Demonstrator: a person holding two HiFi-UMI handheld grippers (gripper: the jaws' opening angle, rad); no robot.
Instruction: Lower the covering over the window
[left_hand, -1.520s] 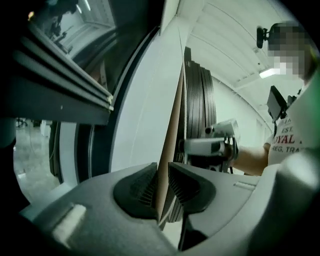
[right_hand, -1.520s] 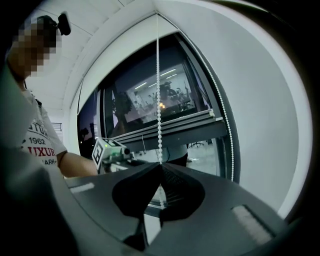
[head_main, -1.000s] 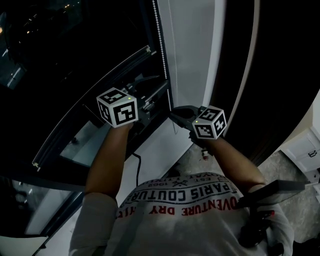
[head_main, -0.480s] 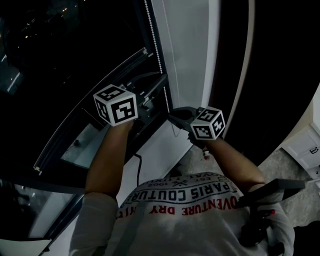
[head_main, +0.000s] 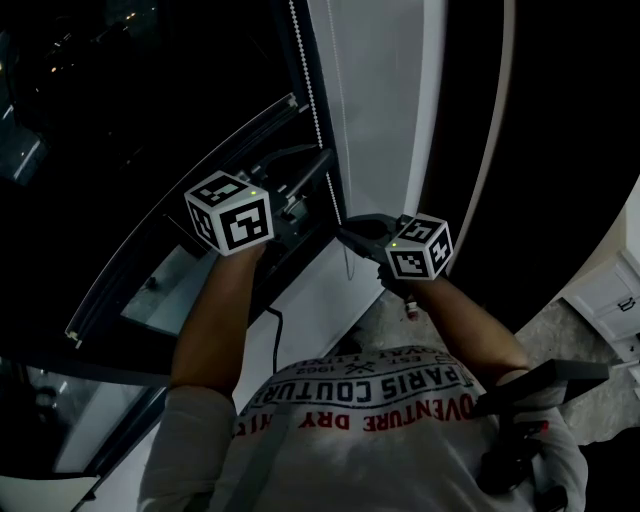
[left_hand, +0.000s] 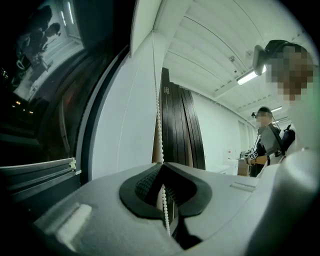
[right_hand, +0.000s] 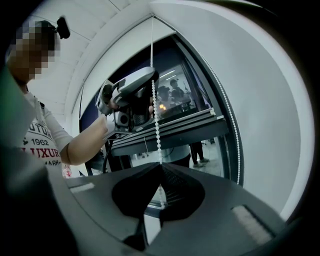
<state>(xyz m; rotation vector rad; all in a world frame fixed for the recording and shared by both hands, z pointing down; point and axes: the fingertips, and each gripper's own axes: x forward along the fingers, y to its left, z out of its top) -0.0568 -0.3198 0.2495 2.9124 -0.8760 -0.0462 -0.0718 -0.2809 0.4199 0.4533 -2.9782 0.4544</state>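
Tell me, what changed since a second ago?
The left tongs have pinched shut on the bead chain. The right tongs stayed shut on the bead chain too, and nothing else visibly moved.

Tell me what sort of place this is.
Probably an office or lab room at night: a tall dark glass window with a white beaded pull cord, and a long strip light on a white ceiling.
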